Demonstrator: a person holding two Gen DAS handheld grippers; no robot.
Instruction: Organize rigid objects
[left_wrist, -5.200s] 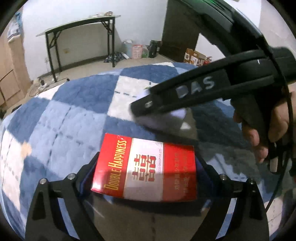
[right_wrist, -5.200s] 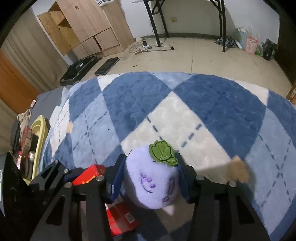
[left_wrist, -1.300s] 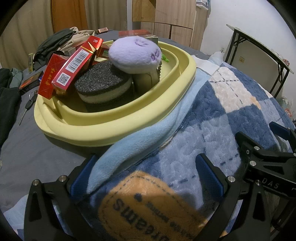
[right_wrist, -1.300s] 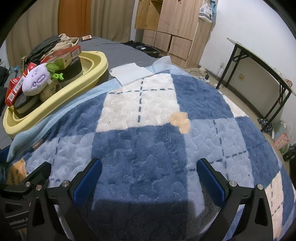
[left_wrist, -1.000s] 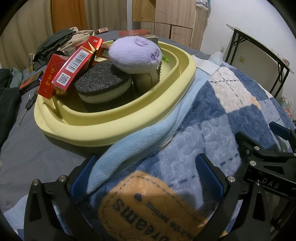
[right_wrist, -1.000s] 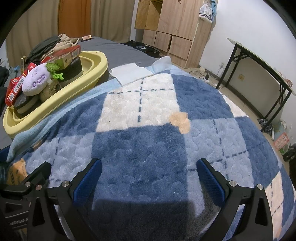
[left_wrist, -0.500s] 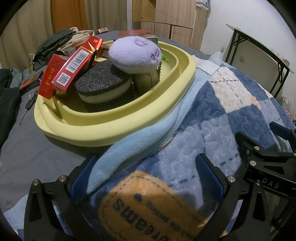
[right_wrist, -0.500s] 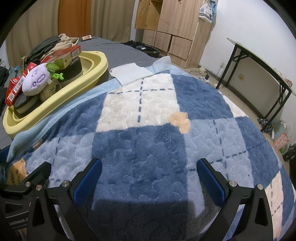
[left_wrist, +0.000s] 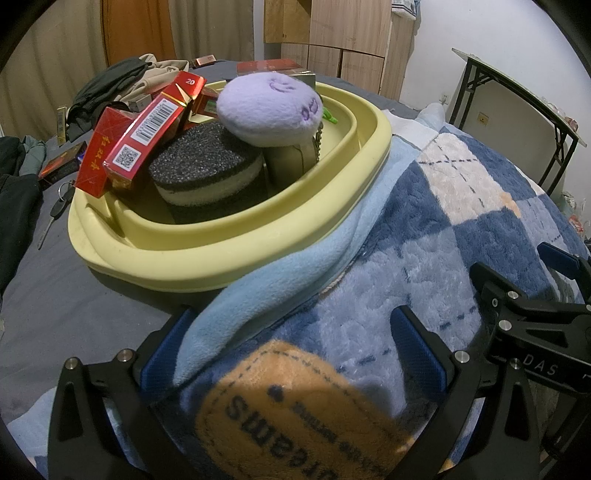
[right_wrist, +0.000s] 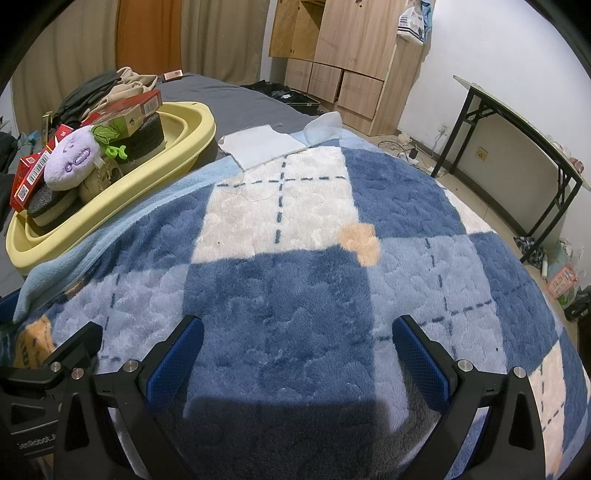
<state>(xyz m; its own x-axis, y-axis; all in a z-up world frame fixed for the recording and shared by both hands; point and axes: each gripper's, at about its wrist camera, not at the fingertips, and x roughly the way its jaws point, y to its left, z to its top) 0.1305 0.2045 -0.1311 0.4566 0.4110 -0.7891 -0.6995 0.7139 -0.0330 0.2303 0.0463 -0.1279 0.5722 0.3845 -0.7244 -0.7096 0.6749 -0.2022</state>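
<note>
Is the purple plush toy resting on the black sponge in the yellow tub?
Touching. In the left wrist view the purple plush toy sits on the black sponge, its underside overlapping the sponge's top edge with no gap inside the yellow tub.

The left gripper (left_wrist: 291, 354) and right gripper (right_wrist: 297, 354) both hang low, jaws spread wide, empty.

"20" on red box (left_wrist: 157, 122)

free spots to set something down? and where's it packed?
Free: the checked blanket ahead of the open right hand-held gripper, bare from the white cloth across to the orange patch. Packed: the yellow basin, heaped with red boxes, a purple plush and a sponge. The open left hand-held gripper hovers over the blanket edge.
</note>
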